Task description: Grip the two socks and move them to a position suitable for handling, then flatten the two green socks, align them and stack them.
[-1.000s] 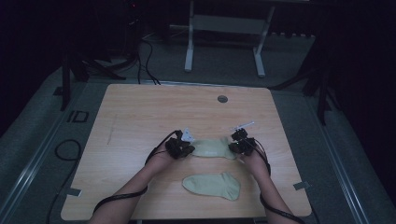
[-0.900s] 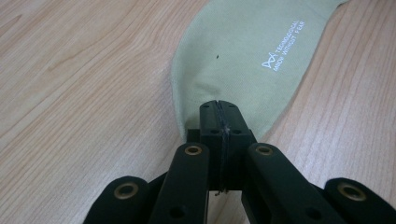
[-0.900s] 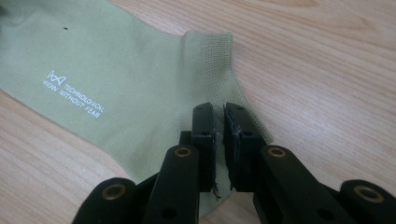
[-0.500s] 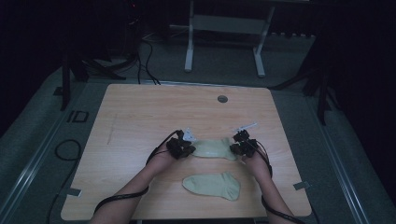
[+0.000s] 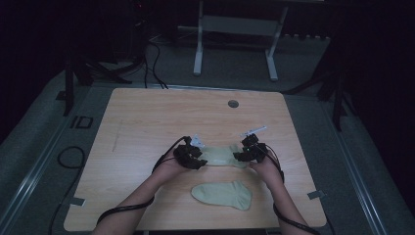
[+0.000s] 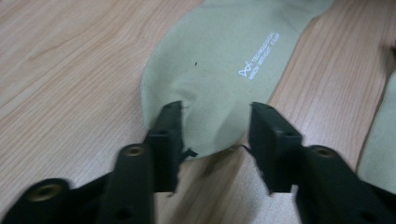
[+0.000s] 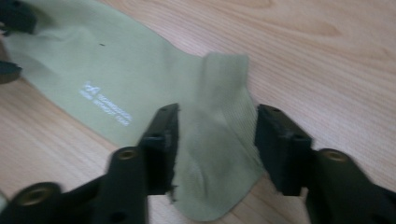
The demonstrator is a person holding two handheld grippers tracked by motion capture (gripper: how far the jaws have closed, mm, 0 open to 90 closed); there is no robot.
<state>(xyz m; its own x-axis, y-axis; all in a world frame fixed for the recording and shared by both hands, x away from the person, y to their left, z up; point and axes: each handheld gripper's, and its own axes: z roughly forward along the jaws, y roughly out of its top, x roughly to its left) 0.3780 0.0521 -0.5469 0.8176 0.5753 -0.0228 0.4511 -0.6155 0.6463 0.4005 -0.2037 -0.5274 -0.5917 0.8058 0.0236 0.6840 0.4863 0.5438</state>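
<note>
A pale green sock (image 5: 221, 155) lies flat across the wooden table (image 5: 147, 117), stretched between my two grippers. My left gripper (image 5: 195, 159) is at its toe end. In the left gripper view the jaws (image 6: 215, 116) have just been opening and stand apart, with the bunched toe (image 6: 210, 84) lying between them. My right gripper (image 5: 243, 155) is at the cuff end. Its jaws (image 7: 217, 116) have just been opening too, and the folded cuff (image 7: 219, 140) rests loose between them. A second matching sock (image 5: 222, 194) lies closer to the front edge.
A round cable hole (image 5: 233, 104) sits in the table near its far edge. Behind the table stands a white metal frame (image 5: 235, 29). Black cables (image 5: 68, 156) lie on the grey floor at the left. Both forearms come in over the front edge.
</note>
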